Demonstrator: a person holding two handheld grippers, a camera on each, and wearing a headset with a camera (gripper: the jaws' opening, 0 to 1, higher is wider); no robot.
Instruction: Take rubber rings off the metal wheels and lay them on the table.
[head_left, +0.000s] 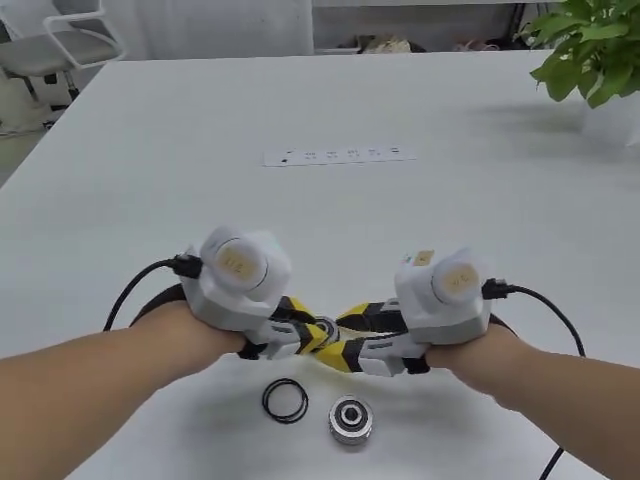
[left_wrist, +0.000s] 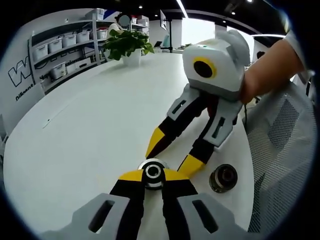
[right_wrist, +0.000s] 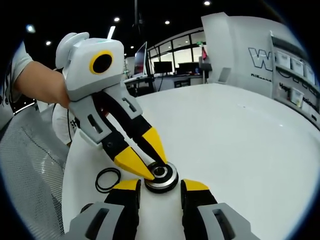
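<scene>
A small metal wheel (head_left: 324, 331) with a dark band around its rim hangs just above the white table (head_left: 330, 210), between the two grippers. My left gripper (left_wrist: 152, 176) is shut on this wheel (left_wrist: 152, 171), its yellow tips pinching it at the hub. From the opposite side my right gripper (right_wrist: 160, 186) stands open, one jaw on each side of the wheel (right_wrist: 161, 176). Two loose black rubber rings (head_left: 285, 401) lie overlapping on the table near the front edge. Beside them rests a second metal wheel (head_left: 351, 420), bare and flat on its side.
A flat white strip (head_left: 338, 156) lies mid-table. A potted plant (head_left: 590, 50) stands at the far right corner, a chair (head_left: 70, 40) beyond the far left. Black cables (head_left: 135, 290) trail from both grippers. A mesh chair (left_wrist: 285, 130) sits close behind the table edge.
</scene>
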